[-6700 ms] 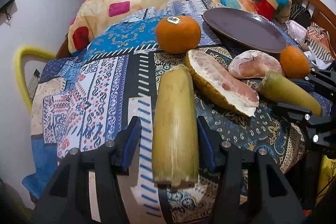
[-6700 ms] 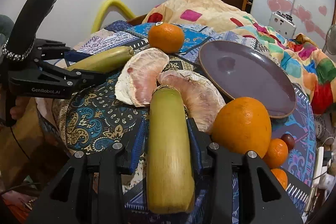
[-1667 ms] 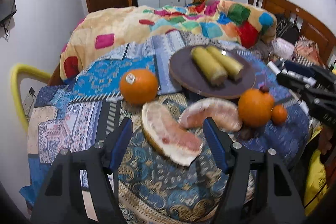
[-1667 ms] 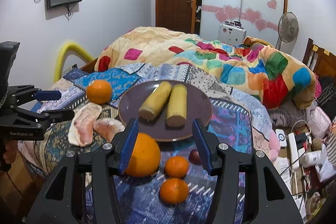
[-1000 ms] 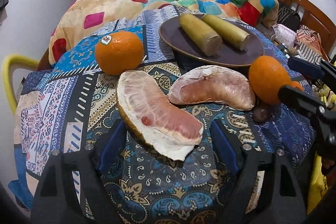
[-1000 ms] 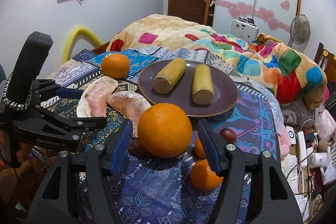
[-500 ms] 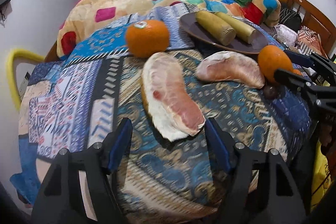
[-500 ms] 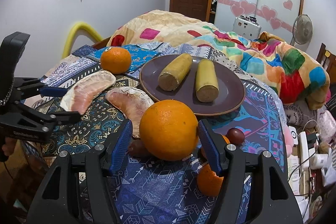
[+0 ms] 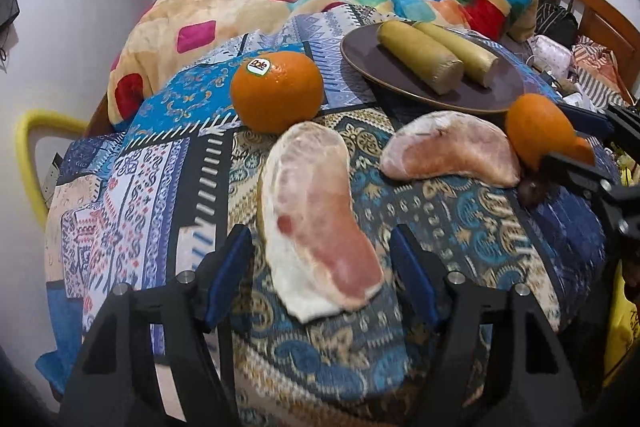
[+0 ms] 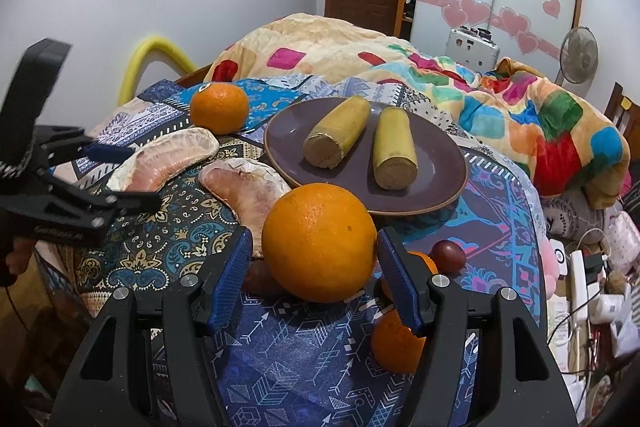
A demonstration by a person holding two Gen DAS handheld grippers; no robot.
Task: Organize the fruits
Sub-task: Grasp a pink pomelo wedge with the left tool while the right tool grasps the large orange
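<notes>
Left gripper [image 9: 320,267] nearer curved pomelo wedge [image 9: 316,223] (pithy), jaws apart

Even, soft indoor light fills both fisheye views, with only faint shadows. Dark vignettes round the corners, and walls bow near the edges. The peeled pink pomelo wedge [image 9: 316,227] looks slightly motion-blurred; the large glossy orange [image 10: 319,242] shows mild sheen.
</notes>
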